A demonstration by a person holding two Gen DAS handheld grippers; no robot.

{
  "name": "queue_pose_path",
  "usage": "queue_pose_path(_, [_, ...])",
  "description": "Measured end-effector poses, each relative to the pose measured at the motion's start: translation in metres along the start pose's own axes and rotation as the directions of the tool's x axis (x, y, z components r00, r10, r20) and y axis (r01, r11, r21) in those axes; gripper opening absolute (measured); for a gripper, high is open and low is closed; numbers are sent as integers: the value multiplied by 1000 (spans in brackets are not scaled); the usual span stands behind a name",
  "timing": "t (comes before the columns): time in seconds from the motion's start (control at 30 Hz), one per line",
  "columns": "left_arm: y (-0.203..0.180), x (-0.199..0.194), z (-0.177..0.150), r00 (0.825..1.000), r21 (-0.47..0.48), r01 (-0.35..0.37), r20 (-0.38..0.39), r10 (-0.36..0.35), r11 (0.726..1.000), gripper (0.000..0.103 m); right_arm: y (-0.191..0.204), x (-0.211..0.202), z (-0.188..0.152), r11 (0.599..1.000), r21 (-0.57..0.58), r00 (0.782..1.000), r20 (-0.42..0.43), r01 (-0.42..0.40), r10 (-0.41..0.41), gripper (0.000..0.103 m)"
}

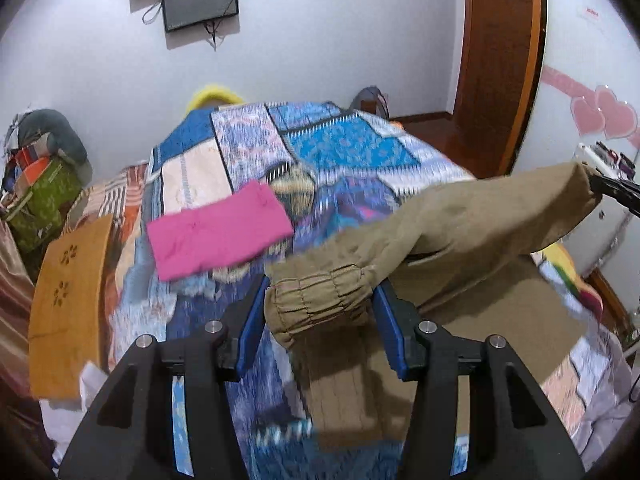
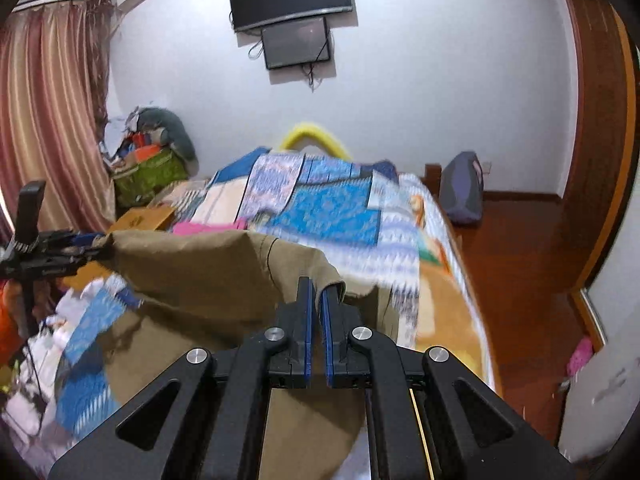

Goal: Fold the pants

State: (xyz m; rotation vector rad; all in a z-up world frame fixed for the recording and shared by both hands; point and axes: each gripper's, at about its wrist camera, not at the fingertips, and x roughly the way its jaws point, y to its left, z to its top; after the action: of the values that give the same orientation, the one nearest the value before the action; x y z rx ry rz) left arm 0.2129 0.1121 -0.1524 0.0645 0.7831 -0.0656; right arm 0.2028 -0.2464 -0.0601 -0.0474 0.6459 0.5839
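Note:
Tan pants (image 1: 460, 216) hang lifted above the patchwork bedspread (image 1: 340, 148). In the left wrist view my left gripper (image 1: 320, 304) has its blue pads wide apart, and the pants' elastic cuff (image 1: 316, 300) lies between them without being pinched. My right gripper (image 2: 316, 300) is shut on the other edge of the pants (image 2: 200, 264) and holds it up. The right gripper also shows at the right edge of the left wrist view (image 1: 616, 190), the left gripper at the left edge of the right wrist view (image 2: 60, 252).
A folded pink garment (image 1: 220, 232) lies on the bed beyond the pants. An orange wooden board (image 1: 68, 304) stands at the bed's left side. A pile of bags (image 2: 148, 160) sits by the curtain. Wooden floor (image 2: 520, 264) lies to the right of the bed.

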Motion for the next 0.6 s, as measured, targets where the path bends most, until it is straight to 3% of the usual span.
queue_pose_path(0.33, [-9, 5, -86, 992, 6, 1, -128, -1, 1000, 51, 13, 6, -86, 996, 93, 989, -145, 10, 4, 4])
queue_pose_path(0.6, [-12, -6, -109, 987, 27, -14, -157, 19, 1000, 51, 14, 13, -118, 992, 122, 969, -249, 18, 13, 9])
